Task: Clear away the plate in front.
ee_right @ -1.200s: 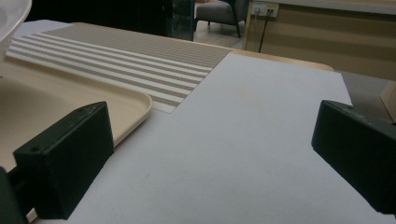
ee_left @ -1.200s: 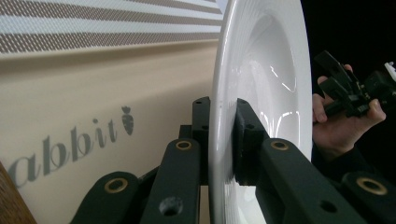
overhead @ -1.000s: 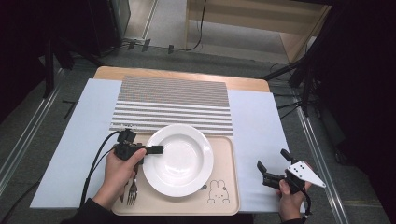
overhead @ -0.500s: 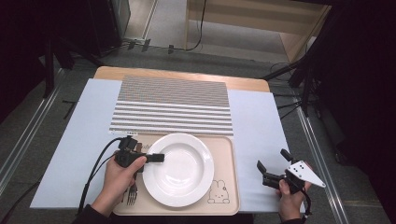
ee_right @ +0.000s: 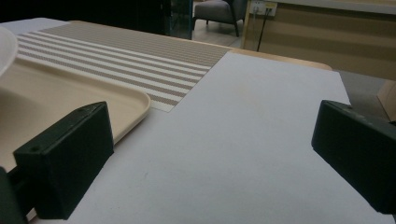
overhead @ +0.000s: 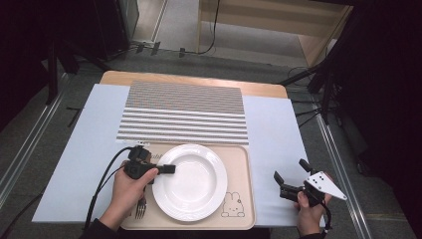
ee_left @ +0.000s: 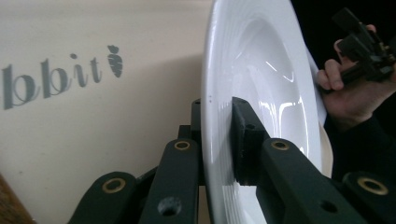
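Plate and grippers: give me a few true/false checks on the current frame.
1. The left gripper is clamped on the white plate rim. True.
2. The right gripper holds the fork. False: its jaws stand open over the white mat, empty.
3. The plate sits on the striped placemat. False: it is over the beige tray.
4. The fork lies at the tray's left, by the left hand. True.

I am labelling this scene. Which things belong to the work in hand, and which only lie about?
In the work: white plate, clamped at its rim by the left gripper; beige tray under it.
Lying about: fork, striped placemat, open right gripper.
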The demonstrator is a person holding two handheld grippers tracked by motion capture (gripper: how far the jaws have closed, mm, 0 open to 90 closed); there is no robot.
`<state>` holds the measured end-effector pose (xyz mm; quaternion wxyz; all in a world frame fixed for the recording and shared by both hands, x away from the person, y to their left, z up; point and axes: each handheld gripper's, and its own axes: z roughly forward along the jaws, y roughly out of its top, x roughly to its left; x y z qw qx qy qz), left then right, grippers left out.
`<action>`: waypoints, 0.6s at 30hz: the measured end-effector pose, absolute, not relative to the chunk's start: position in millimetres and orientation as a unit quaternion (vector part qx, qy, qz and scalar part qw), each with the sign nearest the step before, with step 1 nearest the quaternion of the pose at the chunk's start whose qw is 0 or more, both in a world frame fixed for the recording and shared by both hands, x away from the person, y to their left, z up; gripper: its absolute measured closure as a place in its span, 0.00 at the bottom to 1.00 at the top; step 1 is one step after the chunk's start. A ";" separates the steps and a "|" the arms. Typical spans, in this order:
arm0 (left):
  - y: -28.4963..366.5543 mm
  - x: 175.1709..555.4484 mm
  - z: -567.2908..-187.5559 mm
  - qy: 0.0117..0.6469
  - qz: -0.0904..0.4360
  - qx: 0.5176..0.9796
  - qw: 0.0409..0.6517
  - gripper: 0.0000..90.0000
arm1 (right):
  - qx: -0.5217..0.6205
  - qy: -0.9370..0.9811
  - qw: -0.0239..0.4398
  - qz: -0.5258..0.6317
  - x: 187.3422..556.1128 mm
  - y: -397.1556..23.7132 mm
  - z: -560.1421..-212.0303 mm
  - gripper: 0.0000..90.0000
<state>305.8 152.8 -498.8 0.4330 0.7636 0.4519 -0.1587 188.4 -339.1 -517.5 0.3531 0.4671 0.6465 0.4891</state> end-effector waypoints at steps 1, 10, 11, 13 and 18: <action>152.7 306.5 -498.9 0.451 -0.155 0.766 0.430 0.87 | 0.467 0.647 0.353 0.489 188.4 -339.2 -517.5 0.00; 146.9 312.8 -500.0 0.455 -0.104 0.787 0.402 0.81 | 0.467 0.647 0.353 0.489 188.4 -339.2 -517.6 0.00; 146.2 313.0 -499.8 0.456 -0.101 0.789 0.400 0.81 | 0.467 0.647 0.353 0.489 188.3 -339.2 -517.5 0.00; 145.7 313.7 -499.6 0.456 -0.097 0.790 0.398 0.79 | 0.466 0.647 0.353 0.489 188.4 -339.3 -517.6 0.00; 146.3 311.7 -499.5 0.457 -0.065 0.798 0.387 0.74 | 0.467 0.646 0.353 0.489 188.3 -339.3 -517.6 0.00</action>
